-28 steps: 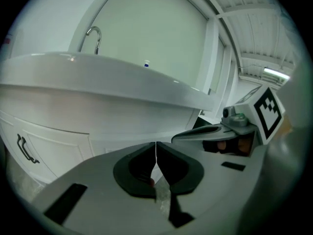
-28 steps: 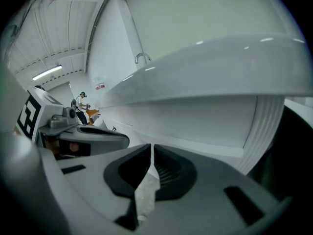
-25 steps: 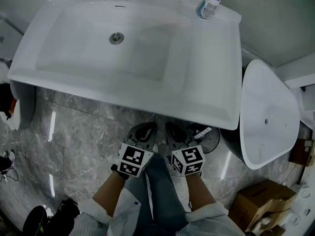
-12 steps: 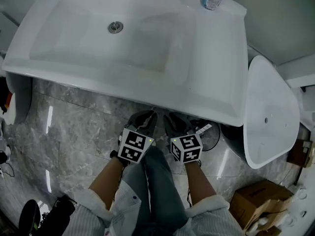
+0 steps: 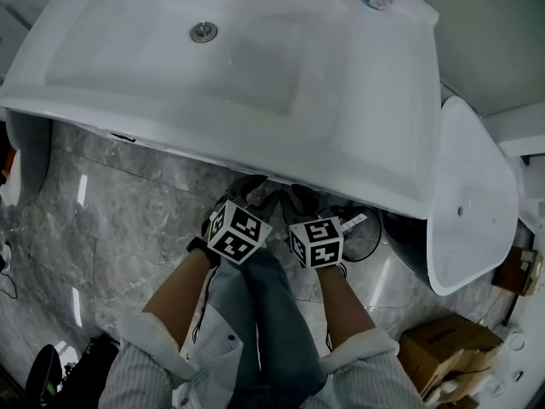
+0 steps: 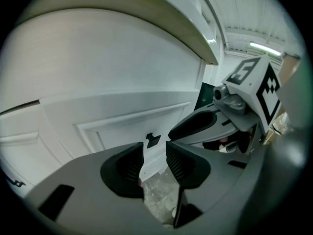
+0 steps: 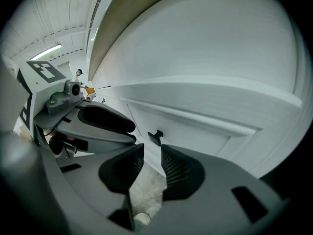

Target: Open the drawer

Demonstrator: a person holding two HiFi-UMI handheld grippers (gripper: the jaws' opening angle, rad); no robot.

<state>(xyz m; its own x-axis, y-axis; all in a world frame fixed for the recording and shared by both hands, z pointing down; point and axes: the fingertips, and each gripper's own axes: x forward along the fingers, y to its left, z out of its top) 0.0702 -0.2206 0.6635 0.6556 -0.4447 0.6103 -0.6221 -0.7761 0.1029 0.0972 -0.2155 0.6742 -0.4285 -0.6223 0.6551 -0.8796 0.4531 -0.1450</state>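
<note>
Under the white washbasin, a white panelled drawer front looks shut and carries one small black pull. Seen along the left gripper, the pull lies at 12 o'clock, just beyond the jaw tips and untouched. Those jaws are opening with nothing between them. The right gripper, close beside it, aims at the same pull, jaws narrowly apart and empty. Neither looks clearly nearer. The pull's short bar seems to run crosswise.
</note>
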